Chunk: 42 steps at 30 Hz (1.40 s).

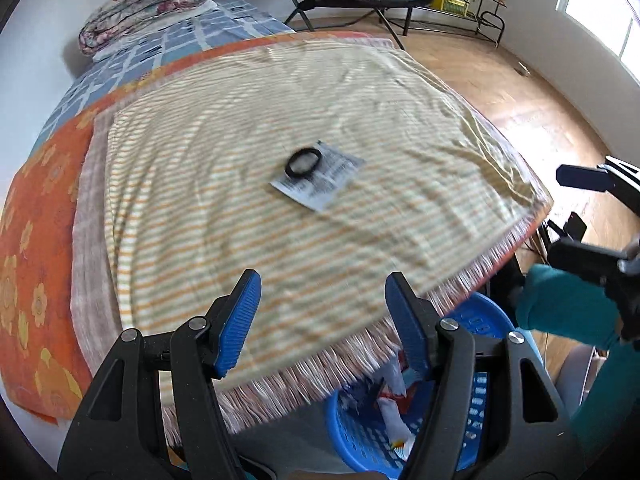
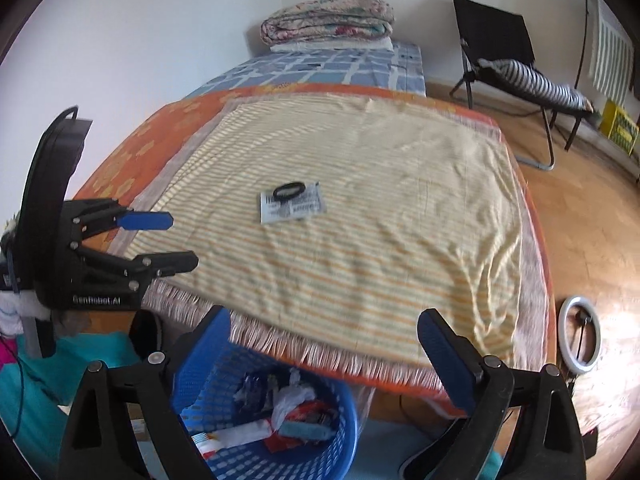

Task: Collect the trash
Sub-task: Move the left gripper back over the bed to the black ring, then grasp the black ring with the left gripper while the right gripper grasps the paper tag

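A white printed paper slip (image 1: 320, 184) (image 2: 294, 208) lies in the middle of the striped yellow blanket (image 1: 248, 92) (image 2: 380, 168) on the bed. A black ring (image 1: 303, 162) (image 2: 289, 191) rests on the slip's far part. A blue slotted basket (image 1: 356, 436) (image 2: 344, 436) stands on the floor at the bed's near edge and holds several wrappers and a white plastic bag. My left gripper (image 1: 320, 320) (image 2: 176, 240) hovers open over the fringed edge, nothing between its fingers. My right gripper (image 2: 324, 356) (image 1: 576, 216) stands wide open above the basket, also holding nothing.
A folded floral quilt (image 2: 326, 20) lies at the bed's far end. A black folding chair (image 2: 516, 60) with a striped cushion stands on the wooden floor to the right, near a yellow crate (image 2: 620, 128). A ring light (image 2: 580, 336) lies by the bed's corner. A person's teal sleeve (image 1: 560, 300) is close.
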{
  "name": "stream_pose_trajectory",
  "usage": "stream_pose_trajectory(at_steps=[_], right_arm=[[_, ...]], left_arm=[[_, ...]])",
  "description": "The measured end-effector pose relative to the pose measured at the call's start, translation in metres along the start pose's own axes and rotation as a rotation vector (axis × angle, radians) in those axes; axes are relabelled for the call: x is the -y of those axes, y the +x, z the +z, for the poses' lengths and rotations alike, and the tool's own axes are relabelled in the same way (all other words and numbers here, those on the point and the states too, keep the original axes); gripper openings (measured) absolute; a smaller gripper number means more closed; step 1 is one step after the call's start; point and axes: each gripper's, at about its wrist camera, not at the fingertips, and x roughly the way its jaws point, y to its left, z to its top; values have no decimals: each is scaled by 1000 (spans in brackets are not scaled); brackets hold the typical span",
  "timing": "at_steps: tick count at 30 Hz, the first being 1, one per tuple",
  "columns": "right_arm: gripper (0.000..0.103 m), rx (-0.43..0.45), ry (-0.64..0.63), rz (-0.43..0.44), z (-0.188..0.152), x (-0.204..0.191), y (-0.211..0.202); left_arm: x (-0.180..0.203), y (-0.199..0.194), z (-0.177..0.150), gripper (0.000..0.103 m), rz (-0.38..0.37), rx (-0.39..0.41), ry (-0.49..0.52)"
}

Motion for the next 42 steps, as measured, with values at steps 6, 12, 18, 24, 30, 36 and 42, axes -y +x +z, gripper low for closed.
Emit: stream_pose_trajectory(at_steps=[6,12,18,24,30,36,42], right_arm=[[96,14,-13,18,16,0,12],[95,-21,34,51,30,10,36],[89,-86,147,116,35,34,63],[79,-138,258,206,42,55,87],[69,-180,334,255,43,66,106],[64,-180,370,284,48,68,114],[59,-200,423,314,49,70,127]], left_arm=[[-20,11,25,67,-24,10,-75],[-32,34,56,61,-50,-3,-141],[-38,69,80,55,-66,-43,-199],[-32,98,97,54,-57,-70,-180],[-35,122,106,54,-30,-94,-193],[-40,134,110,39,-5,-106,-198],[-40,133,106,28,27,-109,-163]])
